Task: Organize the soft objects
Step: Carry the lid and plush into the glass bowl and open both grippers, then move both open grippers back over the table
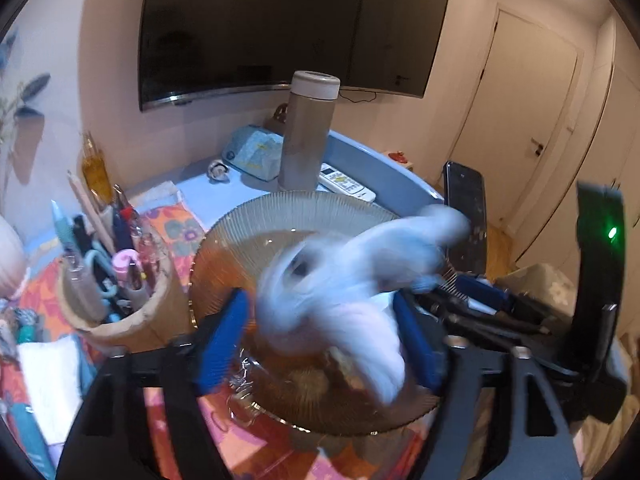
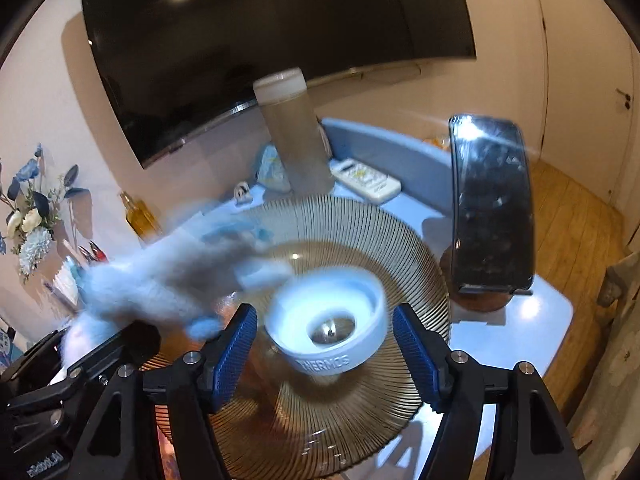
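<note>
A fluffy pale blue and white soft toy [image 1: 352, 280], blurred by motion, hangs between the blue pads of my left gripper [image 1: 324, 340] over a ribbed amber glass plate [image 1: 304, 216]. The pads stand wide, and the toy touches only the right pad [image 1: 416, 344]. The toy also shows at the left of the right wrist view [image 2: 160, 280]. My right gripper [image 2: 324, 356] is open around a white Thermos cup lid [image 2: 328, 332], blurred, above the same plate [image 2: 360, 224]; neither pad touches it.
A tall grey flask [image 1: 306, 128], a white remote [image 1: 346, 184], a tissue pack [image 1: 256, 152] and a phone on a stand [image 2: 492, 204] stand on the blue table. A pen holder [image 1: 112, 280] is at the left, a TV [image 1: 288, 24] on the wall.
</note>
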A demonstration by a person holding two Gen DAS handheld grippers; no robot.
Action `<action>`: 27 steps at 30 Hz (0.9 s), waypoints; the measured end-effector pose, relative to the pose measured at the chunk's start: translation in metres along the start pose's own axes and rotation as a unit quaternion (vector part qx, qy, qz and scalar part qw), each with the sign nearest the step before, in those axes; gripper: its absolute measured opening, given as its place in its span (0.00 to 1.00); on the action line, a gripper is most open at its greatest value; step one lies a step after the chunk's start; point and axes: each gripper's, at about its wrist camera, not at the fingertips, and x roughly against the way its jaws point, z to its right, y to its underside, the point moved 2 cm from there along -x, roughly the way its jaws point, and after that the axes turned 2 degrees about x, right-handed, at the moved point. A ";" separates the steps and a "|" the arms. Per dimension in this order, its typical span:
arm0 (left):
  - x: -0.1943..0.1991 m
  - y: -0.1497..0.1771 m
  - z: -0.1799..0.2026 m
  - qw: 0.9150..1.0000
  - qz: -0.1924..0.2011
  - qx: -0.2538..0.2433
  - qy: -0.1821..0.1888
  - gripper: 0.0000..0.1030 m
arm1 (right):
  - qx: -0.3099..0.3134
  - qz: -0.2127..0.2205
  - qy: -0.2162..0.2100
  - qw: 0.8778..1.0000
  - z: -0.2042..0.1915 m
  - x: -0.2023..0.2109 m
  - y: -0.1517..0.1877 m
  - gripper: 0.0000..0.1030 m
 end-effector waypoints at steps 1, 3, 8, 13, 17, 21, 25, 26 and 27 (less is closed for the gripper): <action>0.000 -0.001 -0.002 1.000 0.001 0.005 0.005 0.78 | 0.000 -0.004 0.002 1.000 0.000 -0.002 0.001 0.67; 0.007 0.000 -0.006 1.000 0.001 0.009 0.017 0.78 | 0.002 -0.009 0.003 1.000 0.002 -0.002 0.004 0.67; 0.044 0.003 -0.017 0.999 0.023 0.010 0.021 0.80 | -0.005 -0.012 0.008 1.000 0.010 0.010 0.014 0.67; 0.087 0.011 -0.036 0.998 0.051 0.027 0.016 0.80 | -0.005 -0.007 -0.004 1.000 0.001 0.026 0.021 0.67; 0.132 0.025 -0.060 0.996 0.078 0.047 0.000 0.80 | 0.014 0.000 -0.016 1.000 -0.023 0.040 0.024 0.67; 0.173 0.043 -0.090 0.992 0.099 0.067 -0.034 0.80 | 0.041 0.004 -0.033 0.999 -0.058 0.050 0.029 0.67; 0.219 0.067 -0.133 0.985 0.116 0.100 -0.075 0.80 | 0.075 -0.006 -0.055 0.996 -0.099 0.053 0.043 0.67; 0.232 0.075 -0.147 0.982 0.122 0.111 -0.090 0.80 | 0.087 -0.011 -0.063 0.994 -0.113 0.052 0.048 0.67; 0.242 0.081 -0.157 0.979 0.126 0.120 -0.102 0.80 | 0.095 -0.014 -0.067 0.993 -0.122 0.052 0.053 0.67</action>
